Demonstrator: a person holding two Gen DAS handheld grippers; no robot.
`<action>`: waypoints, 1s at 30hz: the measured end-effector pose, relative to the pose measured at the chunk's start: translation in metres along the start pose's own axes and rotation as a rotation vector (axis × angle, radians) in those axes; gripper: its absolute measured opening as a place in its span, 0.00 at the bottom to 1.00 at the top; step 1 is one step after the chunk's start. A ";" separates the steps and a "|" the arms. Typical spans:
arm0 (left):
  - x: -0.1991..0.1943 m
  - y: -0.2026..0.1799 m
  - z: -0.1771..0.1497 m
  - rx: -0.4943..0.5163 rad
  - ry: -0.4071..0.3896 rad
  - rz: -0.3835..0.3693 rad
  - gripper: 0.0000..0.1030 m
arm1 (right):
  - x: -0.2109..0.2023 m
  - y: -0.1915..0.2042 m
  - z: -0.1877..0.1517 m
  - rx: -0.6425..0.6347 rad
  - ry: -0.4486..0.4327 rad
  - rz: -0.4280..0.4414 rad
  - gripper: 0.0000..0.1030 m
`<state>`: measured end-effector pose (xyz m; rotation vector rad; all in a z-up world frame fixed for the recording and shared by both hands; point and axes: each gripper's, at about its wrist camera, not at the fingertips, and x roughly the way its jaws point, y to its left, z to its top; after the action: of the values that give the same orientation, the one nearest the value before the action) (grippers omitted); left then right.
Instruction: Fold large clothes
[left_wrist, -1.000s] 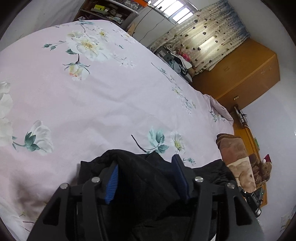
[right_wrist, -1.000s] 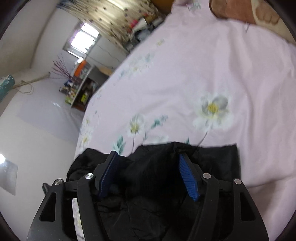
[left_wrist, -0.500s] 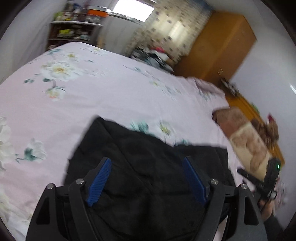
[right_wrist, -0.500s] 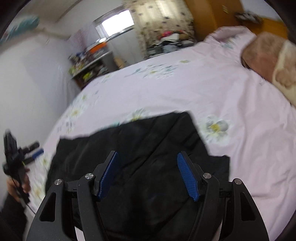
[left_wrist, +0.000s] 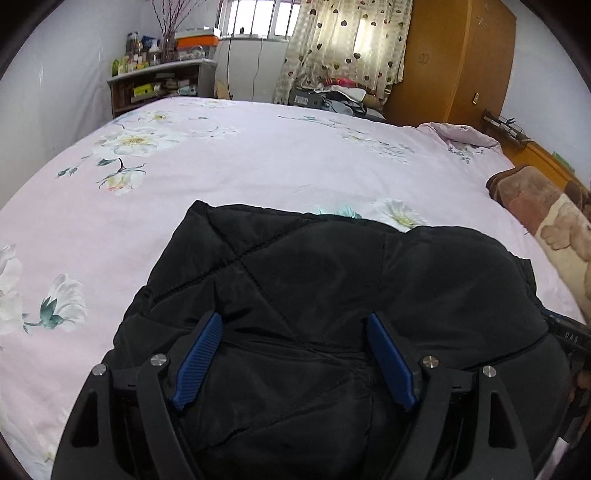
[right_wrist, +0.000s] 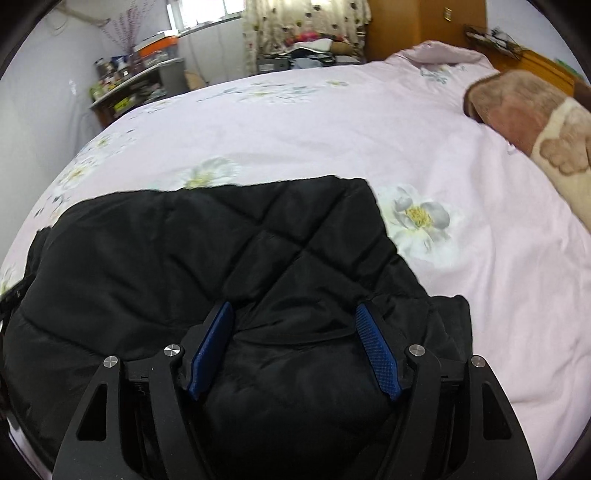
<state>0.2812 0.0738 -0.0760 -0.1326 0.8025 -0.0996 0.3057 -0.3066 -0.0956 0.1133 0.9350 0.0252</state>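
A black quilted jacket (left_wrist: 332, 280) lies folded on the pink floral bedsheet (left_wrist: 258, 158), near the bed's front edge. It also shows in the right wrist view (right_wrist: 221, 251). My left gripper (left_wrist: 295, 325) is open above the jacket's near part, its blue pads wide apart with nothing between them. My right gripper (right_wrist: 295, 314) is open in the same way over the jacket's near right part. The other gripper's edge shows at the far right of the left wrist view (left_wrist: 572, 339).
A brown and cream folded blanket (left_wrist: 546, 210) lies at the bed's right side, also in the right wrist view (right_wrist: 535, 125). A cluttered shelf (left_wrist: 159, 81), a curtained window and a wooden wardrobe (left_wrist: 454, 59) stand beyond the bed. Pink sheet spreads beyond the jacket.
Both grippers have pulled back and levelled out from the jacket. The jacket now lies spread flatter and wider on the sheet. Both grippers stay open.
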 end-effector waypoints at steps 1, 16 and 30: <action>0.002 -0.001 -0.001 0.002 -0.004 0.007 0.81 | 0.003 -0.001 -0.002 0.007 -0.003 -0.009 0.67; -0.029 -0.029 0.055 0.113 -0.032 -0.064 0.80 | -0.061 0.045 0.038 -0.052 -0.100 0.113 0.67; 0.056 -0.004 0.029 0.048 0.046 -0.023 0.82 | 0.044 0.030 0.023 -0.029 -0.034 0.066 0.67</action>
<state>0.3403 0.0644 -0.0948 -0.0940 0.8439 -0.1440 0.3517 -0.2753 -0.1142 0.1176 0.8962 0.0973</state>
